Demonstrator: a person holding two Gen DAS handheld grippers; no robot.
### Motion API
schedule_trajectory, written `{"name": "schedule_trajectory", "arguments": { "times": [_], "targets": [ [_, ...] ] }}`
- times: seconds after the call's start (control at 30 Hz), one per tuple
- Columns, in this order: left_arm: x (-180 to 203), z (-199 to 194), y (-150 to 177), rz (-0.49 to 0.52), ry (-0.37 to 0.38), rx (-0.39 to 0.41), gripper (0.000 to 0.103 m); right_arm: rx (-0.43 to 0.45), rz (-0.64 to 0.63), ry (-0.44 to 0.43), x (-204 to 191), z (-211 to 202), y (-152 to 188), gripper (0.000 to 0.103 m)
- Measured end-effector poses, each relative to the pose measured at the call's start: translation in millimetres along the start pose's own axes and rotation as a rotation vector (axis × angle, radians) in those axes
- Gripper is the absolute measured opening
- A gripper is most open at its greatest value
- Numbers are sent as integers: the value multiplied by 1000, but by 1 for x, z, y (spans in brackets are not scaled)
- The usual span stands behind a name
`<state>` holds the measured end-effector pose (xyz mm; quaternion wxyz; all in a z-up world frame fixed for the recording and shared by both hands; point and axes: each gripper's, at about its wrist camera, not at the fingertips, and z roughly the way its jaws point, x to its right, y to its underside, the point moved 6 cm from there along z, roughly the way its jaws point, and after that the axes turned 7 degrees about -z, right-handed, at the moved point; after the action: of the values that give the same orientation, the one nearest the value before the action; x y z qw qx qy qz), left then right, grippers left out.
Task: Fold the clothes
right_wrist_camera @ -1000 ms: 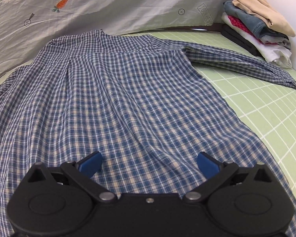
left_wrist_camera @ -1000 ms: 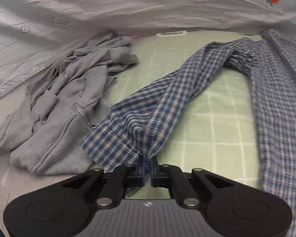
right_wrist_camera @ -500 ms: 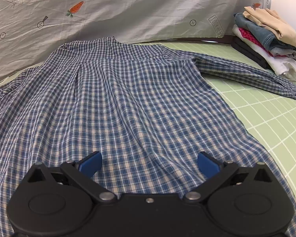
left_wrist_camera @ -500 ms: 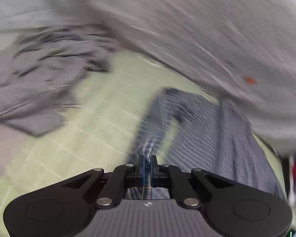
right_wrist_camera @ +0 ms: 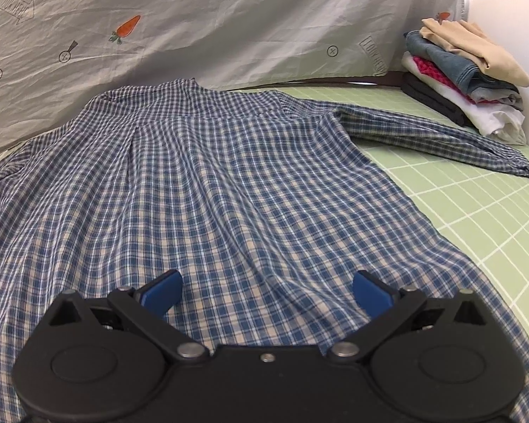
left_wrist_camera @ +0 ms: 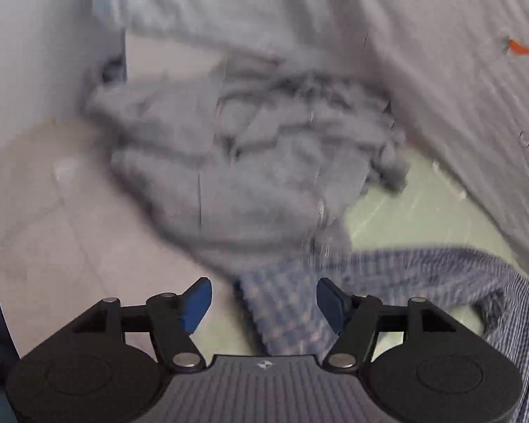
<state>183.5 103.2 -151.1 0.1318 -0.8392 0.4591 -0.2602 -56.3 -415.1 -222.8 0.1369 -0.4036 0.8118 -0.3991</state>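
Observation:
A blue plaid shirt [right_wrist_camera: 229,190] lies spread back-up on the green grid mat [right_wrist_camera: 483,218], collar at the far side, its right sleeve [right_wrist_camera: 441,137] stretched out to the right. My right gripper [right_wrist_camera: 266,290] is open and empty, hovering low over the shirt's hem. In the blurred left wrist view, the shirt's left sleeve [left_wrist_camera: 289,303] lies between and below my open left gripper's [left_wrist_camera: 263,299] fingers, released. A crumpled grey hoodie [left_wrist_camera: 250,162] lies just beyond it.
A stack of folded clothes [right_wrist_camera: 465,77] stands at the far right corner by the wall. A grey sheet with carrot prints [right_wrist_camera: 194,24] hangs along the back edge and also shows in the left wrist view [left_wrist_camera: 458,70]. Green mat shows right of the shirt.
My left gripper was shut on the plaid sleeve; it swung fast, and now it is open with the sleeve lying loose beneath it. My right gripper stayed open, drifting slightly.

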Motion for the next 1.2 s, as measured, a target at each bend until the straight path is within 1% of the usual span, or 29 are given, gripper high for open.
{"name": "schedule_trajectory", "arguments": {
  "times": [0.1,0.17,0.27,0.3,0.33,0.4,0.47,0.53,0.6,0.73,0.83,0.9,0.97,1.1,1.2],
  "targets": [
    [7,10,20,19,2,-46,68,2,2,3,0,0,0,103],
    [15,16,27,79,-16,-47,71,2,2,3,1,0,0,103],
    [26,22,35,253,-124,2,72,2,5,7,-1,0,1,103],
    [29,22,37,307,-149,25,77,2,7,9,-2,-1,1,103],
    [29,22,38,339,-164,41,80,2,9,11,-2,-1,1,103],
    [30,20,38,396,-193,68,81,2,11,13,-3,-1,1,103],
    [25,19,34,415,-236,83,81,2,12,14,-4,-1,1,103],
    [14,21,26,453,-336,103,81,2,12,14,-3,-1,1,103],
    [0,21,18,472,-397,129,81,3,12,14,-3,-1,1,103],
    [-23,13,5,347,-332,83,80,4,11,14,-3,0,1,103],
    [-24,5,1,212,-219,59,80,5,11,15,-4,0,0,103],
    [-18,6,2,147,-167,58,81,5,10,14,-4,0,0,103],
    [-6,14,6,148,-154,55,83,5,10,14,-4,0,0,103],
    [14,28,20,256,-196,59,83,4,9,11,-4,1,-1,103],
    [17,29,27,308,-219,79,87,-1,7,8,-4,1,-1,103]
  ]
}}
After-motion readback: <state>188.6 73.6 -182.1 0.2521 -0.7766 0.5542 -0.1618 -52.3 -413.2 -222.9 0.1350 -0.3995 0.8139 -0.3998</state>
